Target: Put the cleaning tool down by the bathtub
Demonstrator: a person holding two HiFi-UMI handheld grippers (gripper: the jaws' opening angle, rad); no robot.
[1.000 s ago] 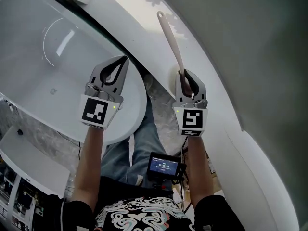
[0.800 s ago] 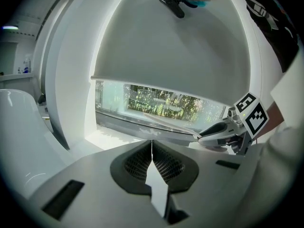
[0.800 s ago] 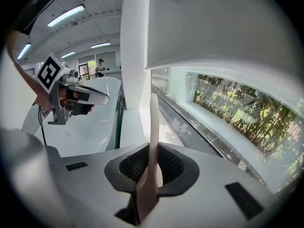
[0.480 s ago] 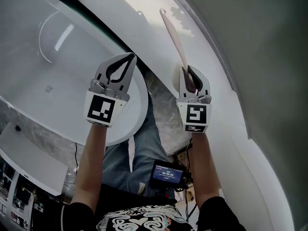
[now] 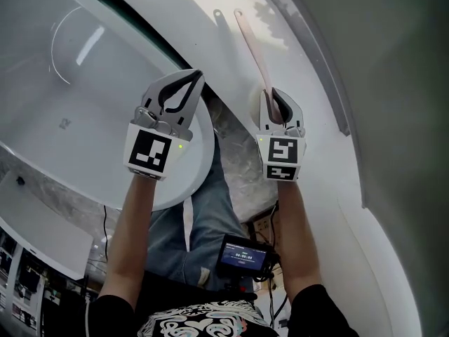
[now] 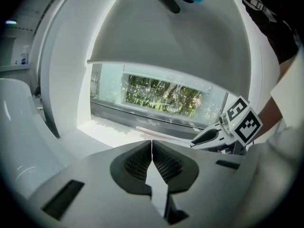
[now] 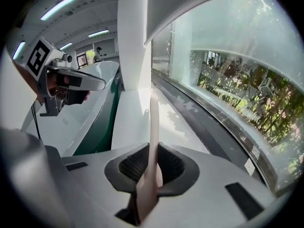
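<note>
The cleaning tool (image 5: 254, 53) is a long, pale pink handle with a hole at its far end. My right gripper (image 5: 275, 98) is shut on its near end, and the handle (image 7: 154, 120) runs straight out between the jaws over the white ledge (image 5: 224, 44) by the window. A shadow of the tool falls on the ledge just left of it. The white bathtub (image 5: 63, 83) lies to the left of the ledge. My left gripper (image 5: 197, 76) is shut on nothing and hangs over the tub's rim (image 5: 200, 153). The left gripper view shows the tool (image 6: 164, 134) and the right gripper (image 6: 223, 133).
A curved white wall (image 5: 379, 118) and a window (image 7: 228, 80) bound the ledge on the right. A dark gap (image 5: 151, 30) separates tub and ledge. The person's legs and a small screen device (image 5: 243, 253) are below the grippers. A white shelf (image 5: 42, 230) sits at lower left.
Both grippers have moved forward. The tool's far end has travelled farther out along the ledge, still held by the right gripper. The left gripper stays shut.
</note>
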